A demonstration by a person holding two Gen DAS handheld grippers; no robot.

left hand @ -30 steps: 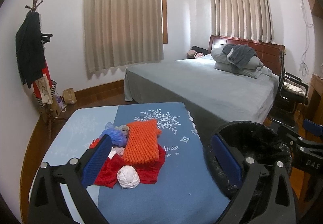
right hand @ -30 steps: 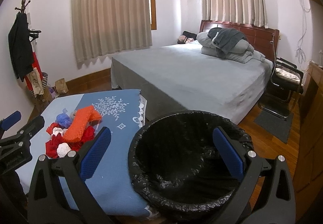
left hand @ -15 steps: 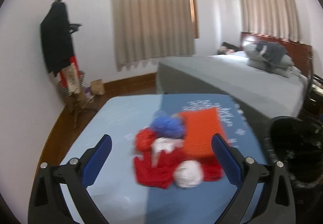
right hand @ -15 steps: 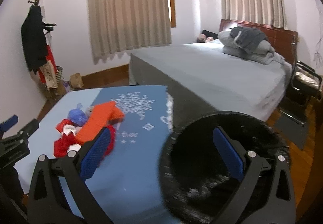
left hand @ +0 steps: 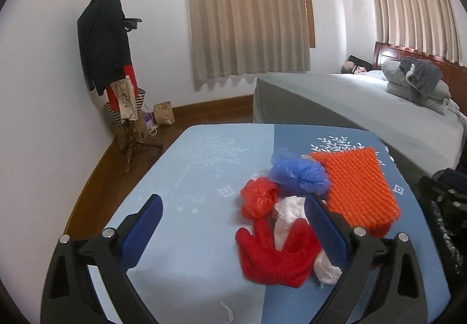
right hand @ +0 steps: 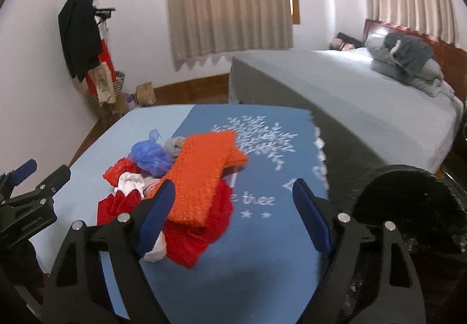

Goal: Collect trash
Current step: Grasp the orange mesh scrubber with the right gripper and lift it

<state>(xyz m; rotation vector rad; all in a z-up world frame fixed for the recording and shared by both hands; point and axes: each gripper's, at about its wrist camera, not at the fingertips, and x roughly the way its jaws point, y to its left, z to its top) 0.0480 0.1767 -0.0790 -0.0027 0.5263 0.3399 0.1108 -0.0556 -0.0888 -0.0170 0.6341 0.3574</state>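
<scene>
A pile lies on the blue-clothed table [left hand: 198, 166]: a crumpled blue plastic bag [left hand: 297, 172], a crumpled red bag [left hand: 258, 197], white crumpled paper [left hand: 287, 216], a red glove [left hand: 271, 257] and an orange knitted cloth [left hand: 356, 187]. My left gripper [left hand: 233, 233] is open and empty just left of the pile, its right finger over the white paper. My right gripper [right hand: 236, 216] is open and empty above the table, right of the pile [right hand: 186, 178]. A bin with a black liner [right hand: 408, 207] stands at the table's right edge.
A grey bed [left hand: 364, 108] with pillows stands behind the table. A coat rack [left hand: 111, 61] with clothes and bags on the wooden floor is at the left wall. The left gripper also shows in the right wrist view [right hand: 26, 198].
Both grippers have swung left, away from the bin and toward the pile. The pile now looks closer in both views. Both stay open.
</scene>
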